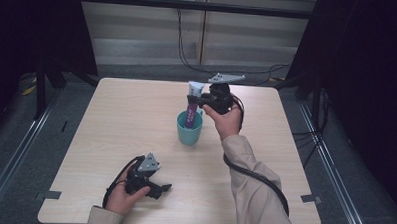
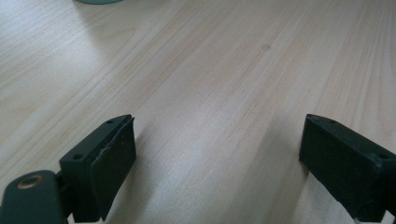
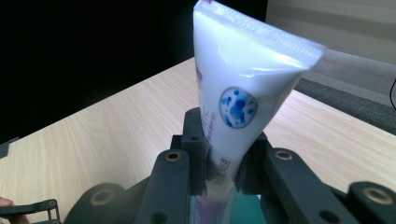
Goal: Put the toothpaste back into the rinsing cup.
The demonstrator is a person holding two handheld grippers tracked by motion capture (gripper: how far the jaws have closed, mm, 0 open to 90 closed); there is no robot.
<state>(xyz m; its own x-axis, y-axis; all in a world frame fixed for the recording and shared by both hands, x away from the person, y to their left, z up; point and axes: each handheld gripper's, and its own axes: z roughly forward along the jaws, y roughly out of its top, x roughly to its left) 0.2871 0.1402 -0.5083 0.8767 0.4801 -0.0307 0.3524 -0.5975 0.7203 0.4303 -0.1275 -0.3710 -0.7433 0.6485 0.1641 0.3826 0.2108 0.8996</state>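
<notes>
R gripper holds tube in cup.

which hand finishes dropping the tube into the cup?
Right. The right gripper is shut on the tube, whose lower end is already inside the teal cup. The left gripper sits open, low over the table's near edge.

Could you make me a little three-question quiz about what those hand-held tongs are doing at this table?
1. True or false: the right tongs are shut on the tube.
2. What stands directly under the tube? A) a plate B) the teal cup C) a box
3. Fill in: the left tongs hang over bare table with jaws ____.

Key: 1 true. 2 B; the tube's lower end is inside the cup. 3 open, holding nothing.
</notes>
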